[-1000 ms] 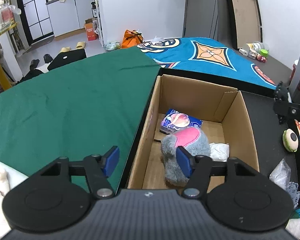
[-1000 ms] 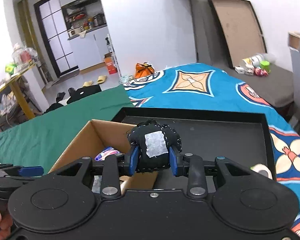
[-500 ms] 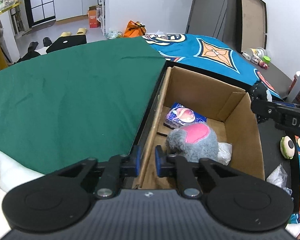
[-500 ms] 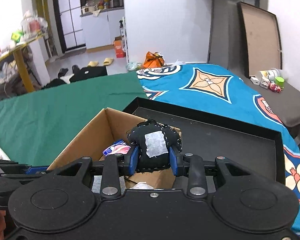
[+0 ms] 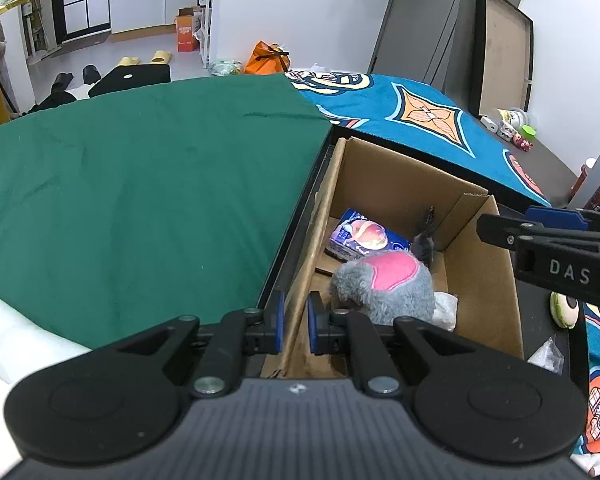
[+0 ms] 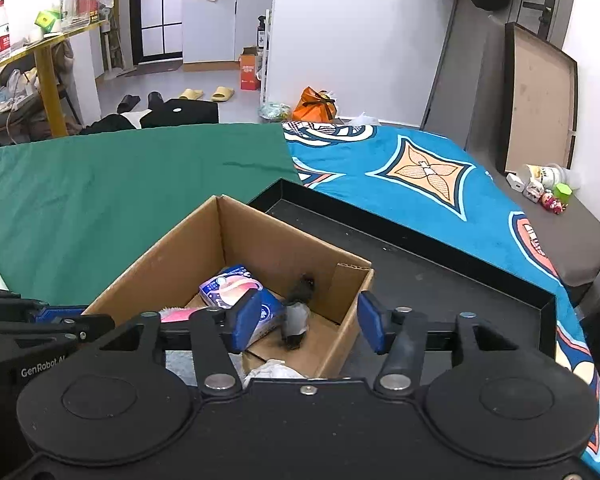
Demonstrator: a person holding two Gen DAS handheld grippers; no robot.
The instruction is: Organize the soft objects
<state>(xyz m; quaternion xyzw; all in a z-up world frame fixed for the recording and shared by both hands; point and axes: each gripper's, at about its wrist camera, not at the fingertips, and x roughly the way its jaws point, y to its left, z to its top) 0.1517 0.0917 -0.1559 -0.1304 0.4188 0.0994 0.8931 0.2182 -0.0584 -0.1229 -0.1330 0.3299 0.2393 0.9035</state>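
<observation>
A cardboard box (image 5: 480, 276) (image 6: 172, 256) stands in a black tray (image 6: 440, 276). Inside lie a grey and pink plush (image 5: 384, 288), a blue tissue pack (image 5: 364, 236) (image 6: 236, 288) and a small black stuffed toy with a white patch (image 6: 296, 312) (image 5: 426, 240), blurred, inside the box. My left gripper (image 5: 296, 322) is shut on the box's left wall. My right gripper (image 6: 306, 318) is open and empty above the box's right side; it also shows at the right of the left wrist view (image 5: 548, 240).
A green cloth (image 5: 140, 184) covers the surface left of the tray, a blue patterned cloth (image 6: 420, 176) lies behind it. A round green and cream toy (image 5: 564, 308) and a crumpled plastic bag (image 5: 548, 356) lie in the tray right of the box.
My left gripper shut on the box's left wall. My right gripper moved over the box, opened and let go of the black stuffed toy, which dropped into the box.
</observation>
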